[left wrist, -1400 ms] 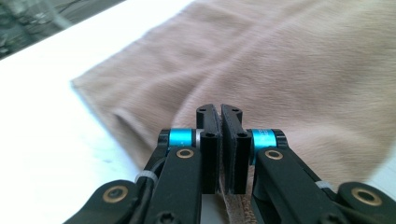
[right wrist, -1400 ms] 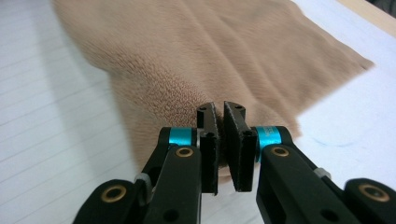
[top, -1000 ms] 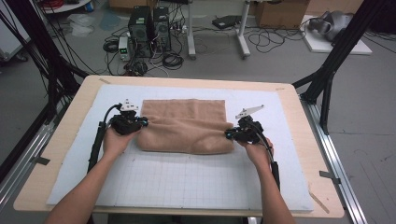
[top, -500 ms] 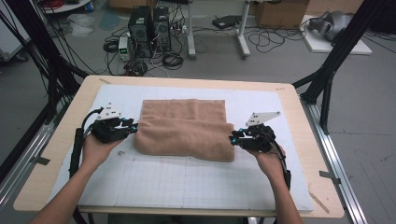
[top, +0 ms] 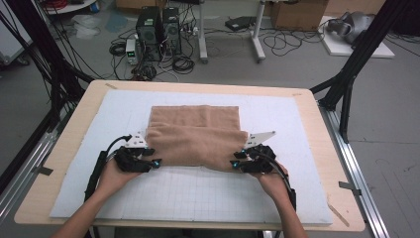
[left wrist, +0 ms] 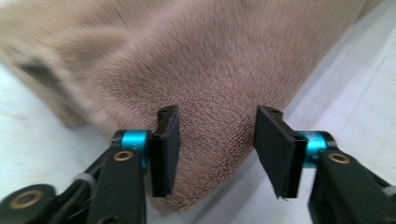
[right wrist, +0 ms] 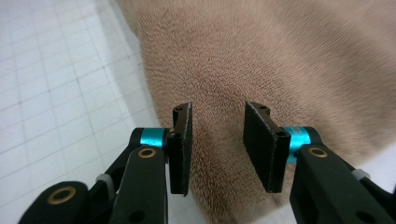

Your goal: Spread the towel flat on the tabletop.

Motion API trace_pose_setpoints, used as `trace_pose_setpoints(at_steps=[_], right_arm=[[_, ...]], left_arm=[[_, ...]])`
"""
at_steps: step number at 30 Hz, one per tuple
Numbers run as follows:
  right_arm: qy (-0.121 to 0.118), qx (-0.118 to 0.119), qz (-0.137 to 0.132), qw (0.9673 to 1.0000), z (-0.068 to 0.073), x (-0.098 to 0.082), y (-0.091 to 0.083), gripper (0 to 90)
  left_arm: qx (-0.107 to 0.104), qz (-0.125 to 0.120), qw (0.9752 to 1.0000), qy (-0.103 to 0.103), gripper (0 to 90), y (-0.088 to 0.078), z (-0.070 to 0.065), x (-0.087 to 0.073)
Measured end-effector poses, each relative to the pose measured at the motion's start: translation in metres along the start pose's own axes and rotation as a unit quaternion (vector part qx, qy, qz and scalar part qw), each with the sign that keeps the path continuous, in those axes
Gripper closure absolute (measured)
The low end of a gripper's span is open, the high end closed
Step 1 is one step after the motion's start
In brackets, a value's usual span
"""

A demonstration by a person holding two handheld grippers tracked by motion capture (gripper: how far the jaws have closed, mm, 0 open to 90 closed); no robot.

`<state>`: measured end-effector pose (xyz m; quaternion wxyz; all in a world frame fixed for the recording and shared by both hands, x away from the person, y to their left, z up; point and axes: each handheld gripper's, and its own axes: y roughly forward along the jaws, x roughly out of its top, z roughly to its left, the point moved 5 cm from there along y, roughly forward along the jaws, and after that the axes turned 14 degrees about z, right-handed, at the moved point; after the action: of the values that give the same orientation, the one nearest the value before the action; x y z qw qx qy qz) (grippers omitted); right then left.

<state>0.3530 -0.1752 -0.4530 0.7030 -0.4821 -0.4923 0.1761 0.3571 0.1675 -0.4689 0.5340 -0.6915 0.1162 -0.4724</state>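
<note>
Both grippers, left gripper (top: 154, 162) and right gripper (top: 236, 164), had just been opening their fingers at the folded towel (top: 195, 136)'s near corners, each corner lying unpinched between half-open fingers, apparently to leave the fold resting.

So the folded towel (top: 195, 136) sits on the mat (top: 297, 129) that covers most of the tabletop (top: 317, 114), about in the middle, with its top layer pulled over toward the person's side. The left tongs (top: 154, 157) are right at the towel's near left corner and the right tongs (top: 236, 162) at its near right corner, each with a bit of towel between its parted jaws. Behind the tabletop, computer towers (top: 158, 25) and cables (top: 183, 62) sit on the floor (top: 297, 64).
</note>
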Motion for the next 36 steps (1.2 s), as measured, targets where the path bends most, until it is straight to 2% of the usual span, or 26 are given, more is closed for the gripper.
trace_pose_setpoints(at_steps=[1, 3, 6, 7, 9, 12, 14, 17, 20, 25, 27, 29, 30, 32, 33, 36], right_arm=[[-0.001, 0.001, 0.009, 1.0, 0.0, -0.001, 0.005, 62.0], [0.003, 0.006, 0.017, 0.9998, -0.001, -0.001, 0.015, 63.0], [0.003, 0.015, 0.007, 0.9999, -0.003, 0.0, 0.019, 72.8], [0.003, 0.016, 0.006, 0.9998, -0.003, 0.0, 0.019, 76.6], [-0.004, 0.015, 0.008, 0.9998, -0.001, 0.001, 0.018, 82.3], [-0.007, 0.017, 0.005, 0.9998, 0.002, 0.001, 0.012, 85.1], [-0.013, 0.013, 0.0, 0.9998, 0.005, 0.002, 0.004, 85.4], [-0.025, 0.009, -0.016, 0.9995, 0.012, 0.006, -0.012, 85.5], [-0.043, 0.002, -0.036, 0.9984, 0.019, 0.013, -0.032, 85.6], [-0.061, -0.007, -0.071, 0.9956, 0.031, 0.024, -0.069, 85.6], [-0.064, -0.016, -0.084, 0.9943, 0.033, 0.027, -0.081, 85.6], [-0.064, -0.024, -0.075, 0.9948, 0.028, 0.03, -0.082, 85.5], [-0.06, -0.026, -0.069, 0.9955, 0.023, 0.031, -0.078, 85.5], [-0.047, -0.032, -0.052, 0.997, 0.011, 0.033, -0.065, 85.4], [-0.037, -0.032, -0.042, 0.9979, 0.003, 0.034, -0.056, 85.3], [-0.002, -0.041, -0.014, 0.999, -0.023, 0.033, -0.031, 85.1]], left_arm=[[0.007, -0.002, 1.0, 0.003, 51.9, 0.002, 0.0, 0.001], [0.016, -0.007, 0.9998, 0.004, 60.1, 0.004, 0.001, 0.003], [0.003, -0.01, 0.9999, -0.001, 76.9, 0.003, 0.002, 0.004], [0.006, -0.008, 0.9999, 0.001, 81.9, 0.004, 0.001, 0.004], [0.016, -0.009, 0.9998, 0.01, 84.2, 0.002, -0.003, 0.005], [0.011, -0.024, 0.9996, 0.01, 85.5, -0.009, -0.004, 0.005], [0.004, -0.043, 0.999, 0.009, 85.6, -0.021, -0.004, 0.005], [-0.002, -0.057, 0.9983, 0.01, 85.7, -0.039, -0.006, 0.006], [0.005, -0.074, 0.997, 0.023, 85.7, -0.061, -0.011, 0.01], [-0.002, -0.112, 0.9932, 0.033, 85.6, -0.095, -0.019, 0.02], [-0.002, -0.122, 0.9919, 0.035, 85.5, -0.102, -0.018, 0.025], [0.007, -0.111, 0.9932, 0.033, 85.4, -0.097, -0.014, 0.029], [0.015, -0.101, 0.9942, 0.033, 85.4, -0.089, -0.012, 0.032], [0.02, -0.083, 0.9962, 0.019, 85.3, -0.07, -0.003, 0.037], [0.029, -0.079, 0.9964, 0.012, 85.3, -0.06, 0.003, 0.041], [0.036, -0.08, 0.996, -0.02, 85.1, -0.03, 0.023, 0.054]])
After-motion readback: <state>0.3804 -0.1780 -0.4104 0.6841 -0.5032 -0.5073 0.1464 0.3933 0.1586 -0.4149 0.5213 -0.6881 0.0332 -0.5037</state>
